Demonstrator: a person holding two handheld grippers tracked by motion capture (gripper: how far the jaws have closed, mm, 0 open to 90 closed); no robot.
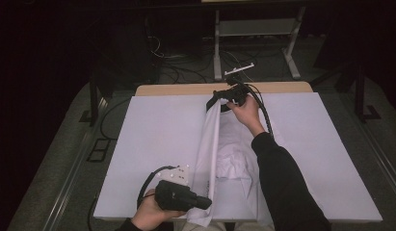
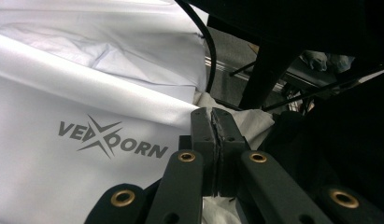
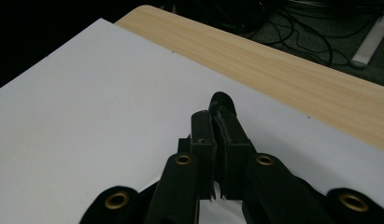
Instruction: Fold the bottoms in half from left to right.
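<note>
the white garment (image 1: 224, 154) is strung out between the two tools, its long axis running from the near edge of the worktop (image 1: 152, 130) toward the far edge, in line with the person's reach. the left tool (image 1: 205, 203) sits at the near end, low over the front edge, with its jaws pressed together on the hem of the garment; in the left gripper view the left tool (image 2: 216, 122) shows no gap between the jaws, and white cloth bearing a grey printed logo (image 2: 112, 138) spreads out to the left of and beyond the tips, while a pale fold lies just behind them. the right tool (image 1: 219, 98) is at the far end, raised a little above the worktop, and the garment's upper edge rises to it in a taut, narrow ridge; in the right gripper view the right tool (image 3: 217, 116) has its jaws closed tight with a dark scrap caught at the tips and a sliver of white cloth showing lower down between the jaws, so it is clamped on the garment. between the two tools the cloth's left edge forms a straight raised fold, while the rest falls away to the right of that line in crumpled folds on the worktop, just beside the person's dark sleeve (image 1: 282, 187). beyond the right tool lies the bare wooden strip (image 3: 292, 70) of the worktop's far edge.
</note>
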